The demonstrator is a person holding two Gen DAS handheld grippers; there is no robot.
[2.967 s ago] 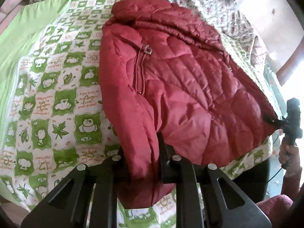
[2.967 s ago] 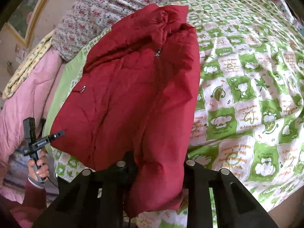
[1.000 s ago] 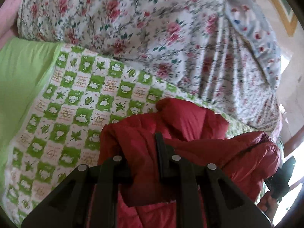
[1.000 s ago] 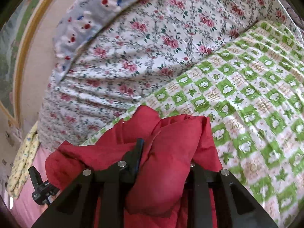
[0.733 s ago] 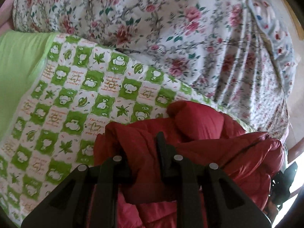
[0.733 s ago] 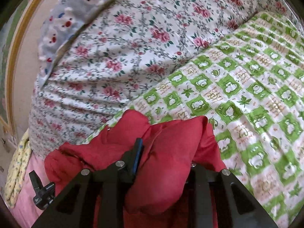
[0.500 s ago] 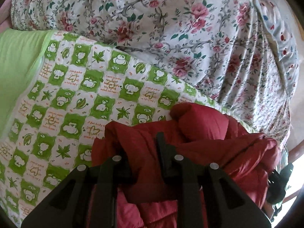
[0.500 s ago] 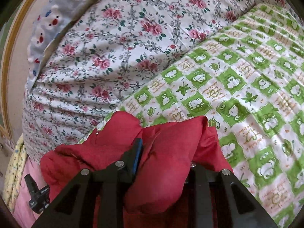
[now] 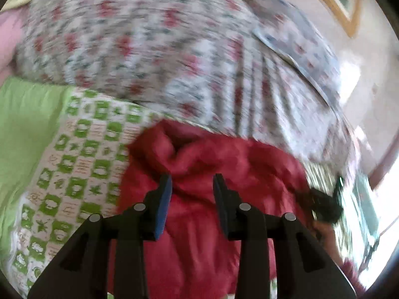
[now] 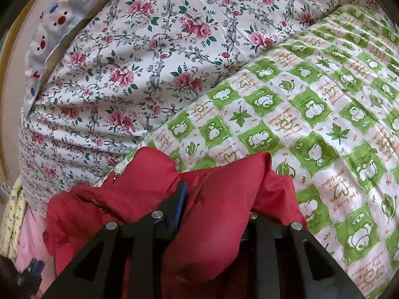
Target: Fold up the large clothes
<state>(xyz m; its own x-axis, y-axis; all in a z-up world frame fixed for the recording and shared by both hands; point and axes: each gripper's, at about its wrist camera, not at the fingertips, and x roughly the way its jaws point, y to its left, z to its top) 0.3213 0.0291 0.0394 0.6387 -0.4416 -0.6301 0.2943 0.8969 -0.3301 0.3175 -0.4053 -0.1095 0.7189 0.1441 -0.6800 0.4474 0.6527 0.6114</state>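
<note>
The red puffer jacket (image 9: 199, 224) lies folded in a heap on the green checked bedsheet (image 9: 82, 174), close to the floral quilt. In the blurred left wrist view my left gripper (image 9: 192, 186) hovers over the jacket. Its jaws are opening, the blue pads stand clear of the fabric, and nothing is pinched between them. In the right wrist view my right gripper (image 10: 217, 204) is shut on a thick bulge of the red jacket (image 10: 212, 224); the fabric covers its right finger. The right gripper (image 9: 324, 206) also shows as a dark blur at the jacket's right edge.
A bunched floral quilt (image 10: 149, 49) rises just behind the jacket. A pale pillowcase with bear prints (image 10: 54, 17) lies on it. Green checked bedsheet (image 10: 324, 124) spreads to the right, plain green cloth (image 9: 27, 124) to the left. Pink bedding (image 10: 27, 236) lies lower left.
The left gripper has let go of the jacket, its jaws have parted, and it has pulled back and up. The right gripper keeps its grip and has sunk towards the bed.
</note>
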